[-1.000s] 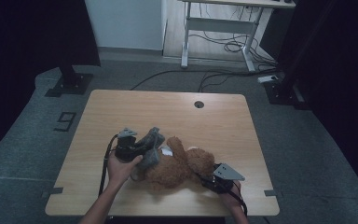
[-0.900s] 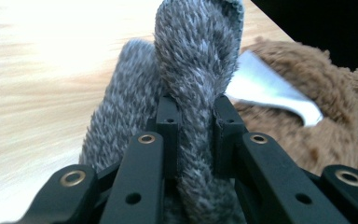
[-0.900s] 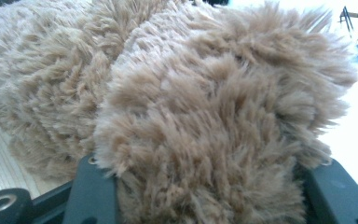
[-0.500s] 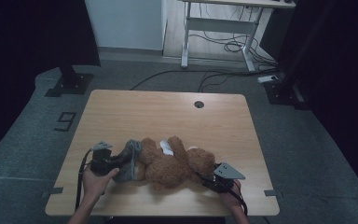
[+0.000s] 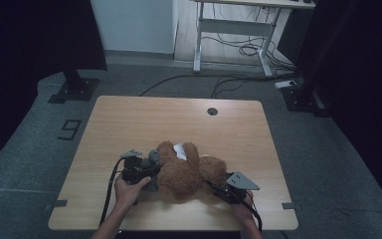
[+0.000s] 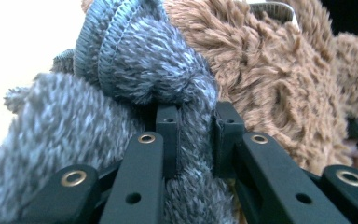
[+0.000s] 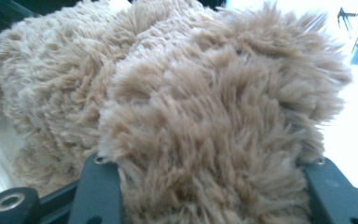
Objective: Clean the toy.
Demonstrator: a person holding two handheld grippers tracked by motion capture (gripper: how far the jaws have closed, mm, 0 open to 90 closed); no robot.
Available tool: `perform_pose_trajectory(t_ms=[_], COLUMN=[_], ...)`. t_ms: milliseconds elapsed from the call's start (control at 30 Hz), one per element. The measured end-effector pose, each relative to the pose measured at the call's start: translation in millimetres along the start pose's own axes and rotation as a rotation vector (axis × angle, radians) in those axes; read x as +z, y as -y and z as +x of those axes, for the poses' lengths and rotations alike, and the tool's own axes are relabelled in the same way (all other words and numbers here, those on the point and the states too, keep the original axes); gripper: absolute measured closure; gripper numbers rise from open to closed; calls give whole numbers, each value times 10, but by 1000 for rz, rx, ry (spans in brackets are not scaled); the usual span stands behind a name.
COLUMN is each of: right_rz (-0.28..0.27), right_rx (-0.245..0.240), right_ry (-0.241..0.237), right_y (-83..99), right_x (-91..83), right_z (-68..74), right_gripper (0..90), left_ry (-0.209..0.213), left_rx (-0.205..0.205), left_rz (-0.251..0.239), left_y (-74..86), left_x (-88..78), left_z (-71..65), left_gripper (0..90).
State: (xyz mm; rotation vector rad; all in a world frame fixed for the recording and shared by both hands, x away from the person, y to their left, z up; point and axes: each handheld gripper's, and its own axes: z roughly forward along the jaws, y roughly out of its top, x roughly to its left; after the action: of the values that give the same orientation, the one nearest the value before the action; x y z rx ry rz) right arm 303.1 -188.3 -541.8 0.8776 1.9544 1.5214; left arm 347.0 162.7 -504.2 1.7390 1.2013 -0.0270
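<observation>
Both grippers are low on the near part of the wooden table (image 5: 129, 119) in the high view. At the left, the left gripper (image 5: 146, 172) lies in the person's left hand (image 5: 127, 189) and meets a grey knitted garment (image 5: 152, 159) at the left side of the brown teddy bear (image 5: 184, 172). The bear lies on the table between the two grippers, with a small white label (image 5: 179, 149) on its far side. At the right, the right gripper (image 5: 218, 188), with its grey three-cornered plate on top, reaches into the bear's fur at the right side.

From the left gripper view, the left gripper (image 6: 193, 133) is almost fully closed, and its two black jaws pinch a fold of the grey knitted garment (image 6: 135, 74). Brown fur of the teddy bear (image 6: 270, 79) touches the garment just behind it.

From the right gripper view, the right gripper (image 7: 209, 186) has its jaws fairly wide, one on each side of a thick furry part of the teddy bear (image 7: 205, 107). These jaws have just been closing, and they press on the fur between them.
</observation>
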Motion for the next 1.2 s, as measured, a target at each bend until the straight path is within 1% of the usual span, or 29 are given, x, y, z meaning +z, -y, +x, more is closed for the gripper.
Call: perform_pose_trajectory(t_ms=[67,100,200,300,367,400,433,500,633,733,800,867,900,933,967,1000,1033,1100,1133,1200], right_rz=[-11,-14,-26,-37,-32,-23,-23,-1,-5,-1,1,-3,-2,-5,-8,-7,-7,-7,-7,-9], right_rx=[-12,-21,-46,-72,-97,-106,-106,-124,-124,-122,-122,-121,-119,-120,-122,-128,-133,-137,-137,-145], right_ry=[4,8,15,39,63,78,78,89,80,70,57,45,41,31,26,25,25,29,32,38], right_y=[-17,-30,-71,-125,-183,-211,-211,-225,-163,-120,-96,-68,-60,-50,-43,-38,-35,-28,-25,-20], right_x=[27,46,141,265,370,430,430,515,476,417,370,321,304,280,261,242,235,226,226,227], right_z=[11,17,11,-22,-67,-98,-98,-145,-160,-143,-135,-128,-124,-117,-110,-99,-93,-81,-75,-66], right_gripper=[487,487,487,486,484,481,481,472,463,454,447,440,436,432,429,427,426,425,425,425], left_ry=[10,14,22,7,-7,-11,-11,-16,8,9,3,11,12,13,13,9,7,12,13,12], left_rx=[-10,-17,-20,-19,-25,-34,-34,-37,-37,-25,-10,0,16,34,66,92,122,179,209,250], left_rz=[-13,-29,-60,-94,-104,-106,-106,-97,-100,-96,-110,-149,-173,-184,-207,-217,-223,-221,-209,-176], left_y=[-20,-42,-124,-268,-337,-354,-354,-330,-237,-196,-189,-209,-240,-274,-324,-359,-408,-507,-553,-641], left_x=[-2,-11,-36,-25,10,31,31,64,8,-80,-185,-351,-461,-552,-652,-699,-740,-735,-693,-535], left_z=[26,40,68,118,172,199,199,266,283,247,224,186,141,86,-14,-82,-182,-391,-491,-649], left_gripper=[765,766,768,768,768,768,768,767,762,753,752,753,754,754,754,753,752,752,752,751])
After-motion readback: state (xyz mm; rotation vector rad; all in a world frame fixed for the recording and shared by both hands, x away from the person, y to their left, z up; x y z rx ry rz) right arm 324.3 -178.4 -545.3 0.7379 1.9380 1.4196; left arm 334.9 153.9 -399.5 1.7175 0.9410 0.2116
